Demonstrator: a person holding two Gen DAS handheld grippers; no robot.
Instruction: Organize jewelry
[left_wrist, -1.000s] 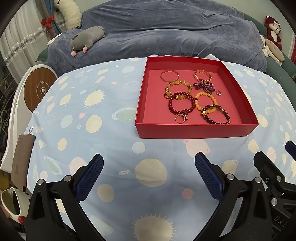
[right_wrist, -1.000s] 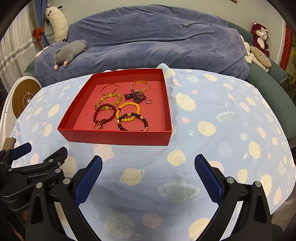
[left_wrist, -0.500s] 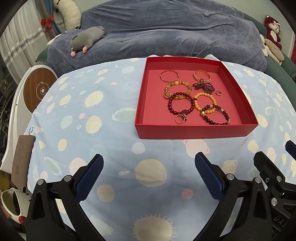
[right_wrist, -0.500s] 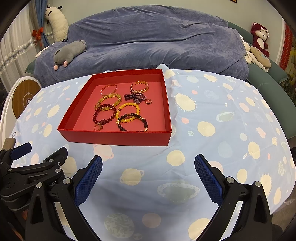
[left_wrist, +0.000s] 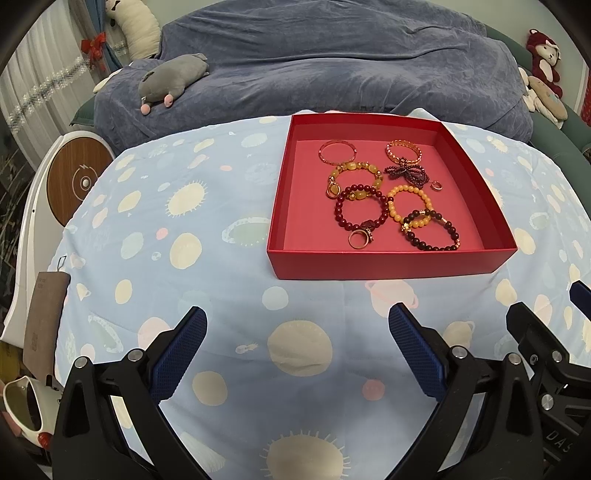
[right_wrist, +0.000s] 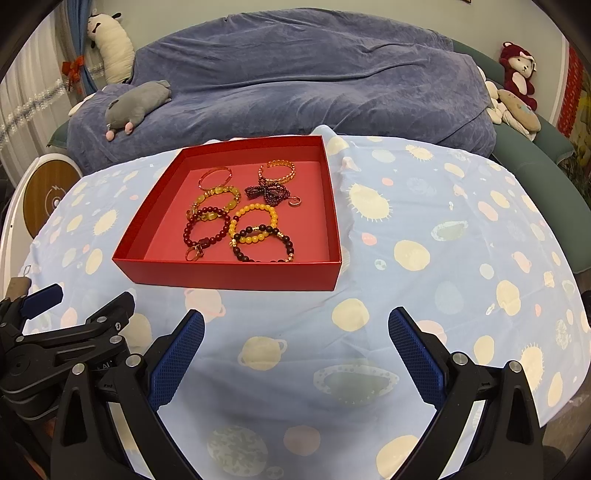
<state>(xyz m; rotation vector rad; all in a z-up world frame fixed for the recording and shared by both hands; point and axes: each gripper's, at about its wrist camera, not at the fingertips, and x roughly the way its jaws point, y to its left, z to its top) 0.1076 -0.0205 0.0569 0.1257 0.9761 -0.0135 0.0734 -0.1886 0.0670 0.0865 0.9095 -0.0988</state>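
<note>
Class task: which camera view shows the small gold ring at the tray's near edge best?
The left wrist view: the gold ring lies whole and clear above the red tray wall. In the right wrist view the ring sits low behind the wall, partly hidden.

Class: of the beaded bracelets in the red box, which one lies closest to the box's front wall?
The dark bead bracelet with gold spacers, at the front right, overlapping the plain yellow one.

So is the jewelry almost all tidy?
Not yet. Nothing looks sorted: the bracelets and rings lie jumbled in the red box. Both the left gripper and right gripper are open and empty, short of the box. All the sorting remains.
</note>
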